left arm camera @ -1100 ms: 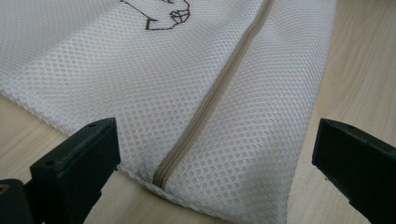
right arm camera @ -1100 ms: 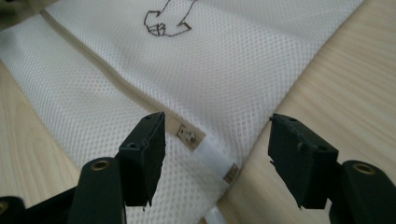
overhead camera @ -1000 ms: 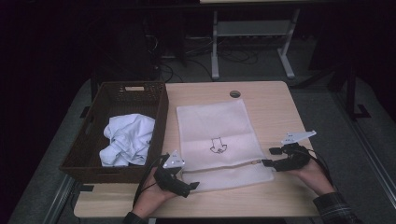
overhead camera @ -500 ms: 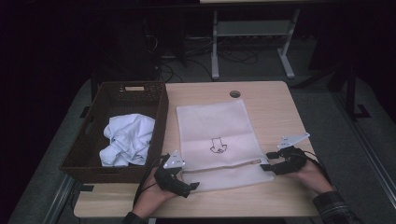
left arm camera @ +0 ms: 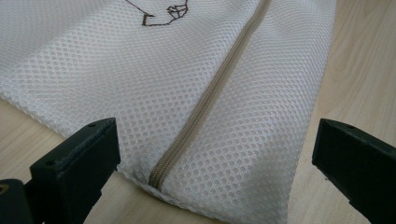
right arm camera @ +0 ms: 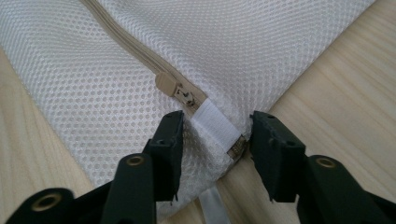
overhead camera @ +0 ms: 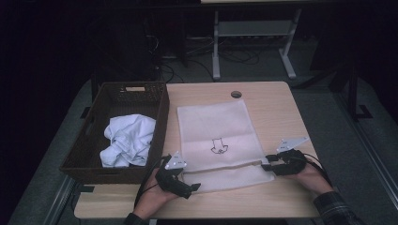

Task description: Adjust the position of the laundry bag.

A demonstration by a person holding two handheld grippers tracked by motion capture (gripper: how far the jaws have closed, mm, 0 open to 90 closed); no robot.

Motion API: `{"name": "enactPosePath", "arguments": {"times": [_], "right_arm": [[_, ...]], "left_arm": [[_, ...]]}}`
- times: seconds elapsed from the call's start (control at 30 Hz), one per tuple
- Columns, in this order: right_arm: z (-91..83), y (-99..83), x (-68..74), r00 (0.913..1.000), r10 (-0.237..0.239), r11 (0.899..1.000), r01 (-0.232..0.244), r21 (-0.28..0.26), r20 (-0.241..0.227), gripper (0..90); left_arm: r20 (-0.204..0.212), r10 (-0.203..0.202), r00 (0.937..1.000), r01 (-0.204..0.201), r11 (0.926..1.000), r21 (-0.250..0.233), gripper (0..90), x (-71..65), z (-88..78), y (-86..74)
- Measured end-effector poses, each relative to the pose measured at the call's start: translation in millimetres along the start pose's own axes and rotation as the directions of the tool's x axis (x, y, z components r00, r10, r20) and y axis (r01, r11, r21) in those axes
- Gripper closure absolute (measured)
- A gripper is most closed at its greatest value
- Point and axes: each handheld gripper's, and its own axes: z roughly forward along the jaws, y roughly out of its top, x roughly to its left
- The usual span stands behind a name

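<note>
Two tools work a white mesh bag (overhead camera: 216, 136) lying flat on the tabletop (overhead camera: 277, 108) just beside the basket (overhead camera: 94, 140). The right tool (right arm camera: 215, 135) has just been closing, pinching the bag's zipper-end corner; the left tool (left arm camera: 215, 186) gapes wide at the zipper's other end.

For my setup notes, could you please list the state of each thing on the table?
Mesh bag: flat on the table, zipper closed.
White cloth: crumpled in the basket.
Left tongs: open, jaws either side of the bag's corner.
Right tongs: jaws just closing around the bag's zipper-end corner, grip unclear.
</note>
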Motion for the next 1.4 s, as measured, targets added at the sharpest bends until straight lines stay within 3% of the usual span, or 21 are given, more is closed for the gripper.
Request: {"name": "enactPosePath", "arguments": {"times": [0.2, 0.53, 0.77, 0.93, 1.17, 1.27, 1.4], "right_arm": [[0.3, 0.5, 0.5, 0.9999, 0.016, 1.0, -0.016, -0.003, -0.003, 67.4], [1.8, 1.1, 0.1, 0.9983, 0.048, 0.999, -0.048, -0.006, -0.034, 80.1], [1.8, 1.3, -2.8, 0.9924, 0.109, 0.994, -0.11, -0.012, -0.057, 80.9], [-1.5, 4.6, -1.5, 0.9894, 0.126, 0.991, -0.129, -0.04, -0.071, 80.9], [-4.5, 8.1, 2.2, 0.9894, 0.125, 0.99, -0.129, -0.056, -0.074, 80.8], [-5.4, 9.7, 4.5, 0.9899, 0.12, 0.99, -0.125, -0.064, -0.075, 80.8], [-6.9, 12.7, 7.7, 0.9918, 0.106, 0.991, -0.112, -0.076, -0.071, 80.8]], "left_arm": [[-0.001, 0.004, 1.0, -0.004, 1.0, 0.003, 0.3, -0.3, 0.3, 0.0], [-0.001, 0.008, 1.0, -0.008, 0.9999, 0.008, 0.3, 0.1, 0.6, 0.1], [0.0, 0.011, 0.9999, -0.011, 0.9999, 0.013, 0.3, 1.0, 1.4, 0.6], [0.013, -0.002, 0.9999, 0.002, 1.0, 0.004, 0.3, 0.7, 1.2, 2.8], [0.038, 0.015, 0.9992, -0.015, 0.9999, -0.003, 0.3, -6.5, 1.9, 11.3], [0.086, -0.011, 0.9962, 0.014, 0.9995, -0.028, 0.3, -8.6, 2.9, 16.2], [0.098, -0.004, 0.9952, 0.007, 0.9994, -0.035, 0.3, -11.6, 5.2, 22.9]]}}
